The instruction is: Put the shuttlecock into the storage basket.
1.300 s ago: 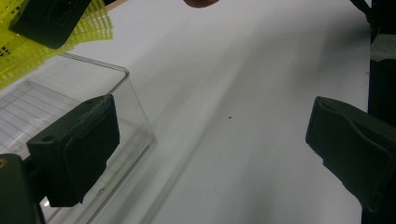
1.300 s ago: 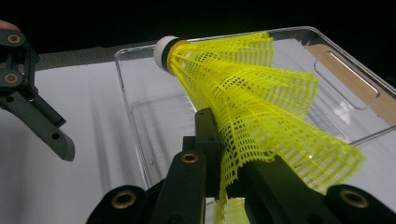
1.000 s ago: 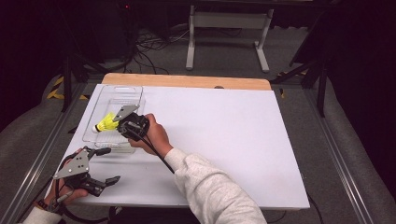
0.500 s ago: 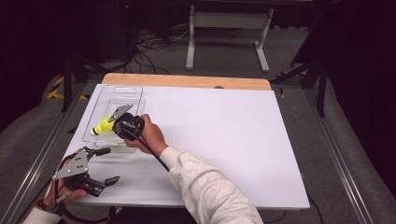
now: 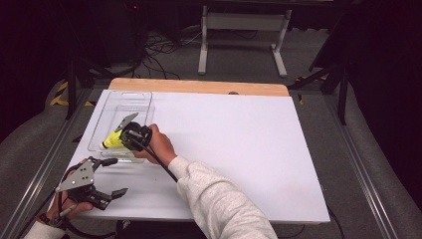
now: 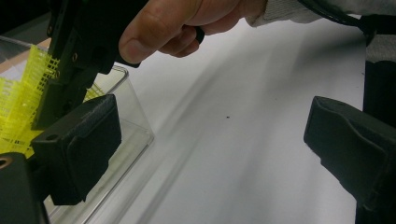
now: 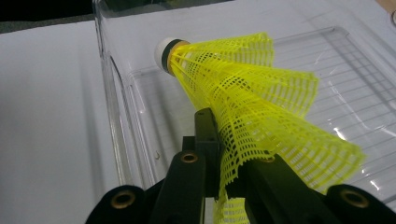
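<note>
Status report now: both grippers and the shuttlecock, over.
Right gripper shut on yellow mesh plastic shuttlecock, over clear plastic tray. Left gripper open, empty. Nothing in the way.

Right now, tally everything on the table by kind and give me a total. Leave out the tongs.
Yellow shuttlecock: 1, pinched by its net skirt in the right tongs over the tray
Clear plastic tray: 1
White table sheet: 1
Total: 3

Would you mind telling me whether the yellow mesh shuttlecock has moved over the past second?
Yes: the yellow mesh shuttlecock, clamped by the right gripper, has dropped toward the clear plastic tray's near end.
</note>
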Demonstrator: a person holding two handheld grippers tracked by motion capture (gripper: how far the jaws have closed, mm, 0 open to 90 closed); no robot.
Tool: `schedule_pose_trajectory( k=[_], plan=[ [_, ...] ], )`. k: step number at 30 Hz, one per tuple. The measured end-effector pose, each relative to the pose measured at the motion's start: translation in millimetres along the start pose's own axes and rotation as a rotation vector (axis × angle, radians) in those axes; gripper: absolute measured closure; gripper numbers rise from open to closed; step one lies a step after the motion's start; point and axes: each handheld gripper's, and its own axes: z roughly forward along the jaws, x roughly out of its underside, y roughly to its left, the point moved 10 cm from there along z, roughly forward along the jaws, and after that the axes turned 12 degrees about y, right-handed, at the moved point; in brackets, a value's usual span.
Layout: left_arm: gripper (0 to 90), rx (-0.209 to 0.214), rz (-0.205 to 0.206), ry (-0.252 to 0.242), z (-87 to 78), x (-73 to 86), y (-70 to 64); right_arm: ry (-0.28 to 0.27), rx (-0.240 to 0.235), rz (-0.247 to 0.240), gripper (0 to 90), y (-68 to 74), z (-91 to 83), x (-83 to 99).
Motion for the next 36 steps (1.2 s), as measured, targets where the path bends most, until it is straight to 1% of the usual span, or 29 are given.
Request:
schedule_pose_trajectory(
  k=[4,9,10,12,13,14,15,17,19,20,21,22,23,24,25,26,27,28,29,30,33,34,35,36],
  plan=[
    [4.8,-0.002,0.001,-0.002,-0.3,-0.3,0.2,0.015,-0.006,0.004,87.5,0.2,2.6,2.2],
    [4.7,-0.006,0.002,0.000,-1.3,0.0,1.5,0.037,-0.031,0.008,85.5,1.4,3.9,4.8],
    [4.7,-0.008,-0.003,-0.003,-1.6,-0.2,1.9,0.042,-0.026,0.008,84.5,0.9,4.0,5.1],
    [4.6,-0.008,-0.004,-0.004,-1.9,-0.3,2.1,0.044,-0.035,0.014,80.6,2.3,4.0,5.9],
    [4.6,-0.009,-0.003,-0.003,-2.1,-0.2,2.1,0.043,-0.032,0.022,77.5,2.0,4.1,6.4],
    [4.6,-0.009,-0.003,-0.003,-2.1,-0.2,2.1,0.046,-0.033,0.032,76.9,1.9,4.2,7.6],
    [4.6,-0.010,-0.003,-0.003,-2.2,-0.2,2.5,0.046,-0.040,0.031,75.7,2.6,4.2,8.4],
    [4.6,-0.013,-0.001,-0.001,-2.6,0.1,2.9,0.042,-0.039,0.030,72.6,3.5,3.2,9.3],
    [4.6,-0.016,-0.001,-0.003,-3.1,0.1,3.6,0.029,-0.032,0.028,72.1,4.1,-0.1,9.3],
    [4.6,-0.016,-0.001,-0.003,-3.1,0.1,3.6,0.023,-0.027,0.033,70.2,3.4,-2.4,9.5],
    [4.6,-0.015,0.001,-0.003,-3.4,-0.1,3.8,0.015,-0.021,0.040,65.1,1.9,-5.6,9.4],
    [4.6,-0.017,0.002,-0.003,-3.5,-0.1,3.8,0.013,-0.022,0.044,62.2,1.5,-8.4,9.8],
    [4.6,-0.016,0.005,-0.003,-3.5,-0.2,3.8,0.015,-0.019,0.046,62.2,1.4,-10.0,10.5],
    [4.6,-0.015,0.004,-0.002,-3.3,-0.2,3.6,0.011,-0.015,0.035,60.4,2.5,-13.2,11.0],
    [4.6,-0.015,0.004,-0.002,-3.3,-0.2,3.6,0.011,-0.015,0.035,60.4,2.5,-13.2,11.0],
    [4.6,-0.017,0.006,-0.001,-3.3,-0.2,3.7,0.003,0.009,0.029,58.8,2.6,-19.6,11.3],
    [4.6,-0.016,0.005,-0.002,-3.3,-0.4,3.8,0.003,0.009,0.029,58.8,2.6,-19.6,11.3],
    [4.6,-0.016,0.003,-0.005,-3.1,-0.8,3.8,0.001,0.016,0.031,58.5,2.7,-23.2,11.4],
    [4.6,-0.016,0.002,-0.004,-2.6,-0.7,3.8,-0.018,0.012,0.030,57.9,3.8,-30.7,11.2],
    [4.6,-0.016,0.002,-0.004,-2.6,-0.7,3.8,-0.018,0.012,0.030,57.9,3.8,-30.7,11.2],
    [4.5,-0.020,0.002,0.001,-2.5,-0.4,4.1,-0.029,0.045,0.023,57.0,1.2,-40.9,14.1],
    [4.5,-0.021,-0.002,-0.002,-2.6,-0.5,4.4,-0.034,0.063,0.022,56.7,-0.9,-43.9,15.5],
    [4.5,-0.026,-0.003,-0.003,-3.8,-0.3,5.9,-0.053,0.070,0.022,56.5,-2.5,-50.1,17.7],
    [4.5,-0.026,-0.003,-0.003,-3.8,-0.3,5.9,-0.053,0.070,0.022,56.5,-2.5,-50.1,17.7]
  ],
)
